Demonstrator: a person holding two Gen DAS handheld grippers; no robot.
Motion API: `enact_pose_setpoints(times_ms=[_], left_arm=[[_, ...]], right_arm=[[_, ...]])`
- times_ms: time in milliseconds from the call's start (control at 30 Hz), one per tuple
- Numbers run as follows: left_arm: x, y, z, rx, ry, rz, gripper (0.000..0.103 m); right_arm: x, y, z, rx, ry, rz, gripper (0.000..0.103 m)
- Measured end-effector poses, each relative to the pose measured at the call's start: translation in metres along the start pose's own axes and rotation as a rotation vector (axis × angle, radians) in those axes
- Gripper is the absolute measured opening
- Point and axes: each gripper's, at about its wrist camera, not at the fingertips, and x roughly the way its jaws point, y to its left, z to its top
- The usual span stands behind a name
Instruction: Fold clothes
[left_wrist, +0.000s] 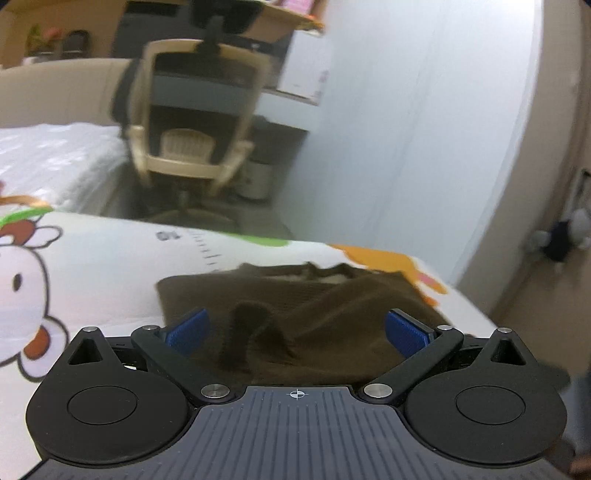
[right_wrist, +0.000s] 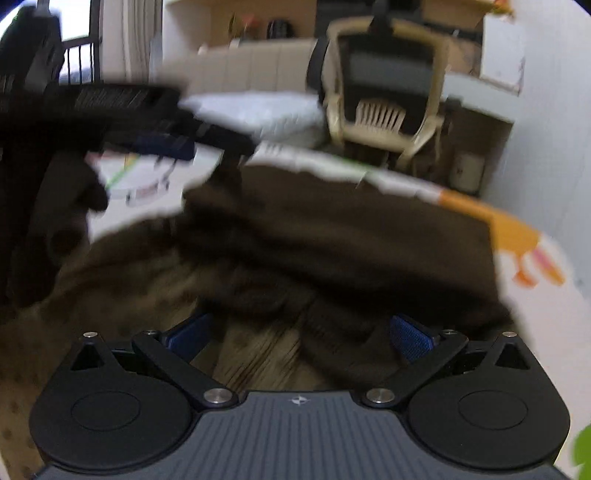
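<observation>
Claws, 2, left claw (left_wrist: 295, 328) and right claw (right_wrist: 299, 334), both spread above 1 brown garment (left_wrist: 332, 306).

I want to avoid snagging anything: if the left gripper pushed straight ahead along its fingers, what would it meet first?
Most likely the brown garment: it lies crumpled directly ahead of the open left gripper, on the cartoon-print mat. Depth is unclear.

The garment (left_wrist: 325, 314) lies on the mat (left_wrist: 110, 266) straight ahead of both grippers, left gripper (left_wrist: 295, 328) and right gripper (right_wrist: 299, 332) alike. Beyond the mat's far edge stands a chair (left_wrist: 195, 122), with a bed (left_wrist: 55, 155) to its left.
</observation>
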Motion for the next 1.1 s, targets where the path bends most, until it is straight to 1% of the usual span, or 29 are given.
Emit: enact_pose_setpoints(times_ms=[33,100,200,300,400,500,600,767,900,1033,1100], left_arm=[[0.004,0.004,-0.003,-0.026,0.006,0.019,0.103],[0.011,0.012,-0.013,-0.068,0.013,0.043,0.103],[0.018,0.023,-0.030,-0.115,0.013,0.080,0.103],[0.019,0.036,-0.034,-0.205,0.015,0.078,0.103],[0.015,0.042,-0.036,-0.250,0.001,0.086,0.103],[0.012,0.040,-0.037,-0.239,-0.016,0.096,0.103],[0.012,0.035,-0.037,-0.217,-0.015,0.112,0.103],[0.015,0.036,-0.036,-0.243,-0.003,0.122,0.103],[0.013,0.034,-0.036,-0.230,-0.007,0.121,0.103],[0.005,0.027,-0.034,-0.178,-0.027,0.120,0.103],[-0.006,0.014,-0.033,-0.093,-0.030,0.129,0.103]], right_arm=[[0.006,0.005,-0.002,-0.015,0.016,-0.010,0.103],[0.006,0.008,-0.004,-0.024,0.001,-0.016,0.103],[0.002,0.008,-0.010,0.001,-0.017,-0.020,0.103],[0.001,0.010,-0.009,0.005,-0.020,-0.028,0.103],[0.002,0.007,-0.006,0.011,-0.019,-0.022,0.103],[0.002,0.007,-0.006,0.010,-0.019,-0.022,0.103],[0.004,0.007,-0.005,0.010,-0.018,-0.023,0.103],[0.005,0.007,-0.005,0.010,-0.019,-0.023,0.103],[0.005,0.007,-0.005,0.010,-0.019,-0.023,0.103],[0.006,0.007,-0.006,0.010,-0.020,-0.022,0.103],[0.006,0.007,-0.006,0.010,-0.020,-0.022,0.103]])
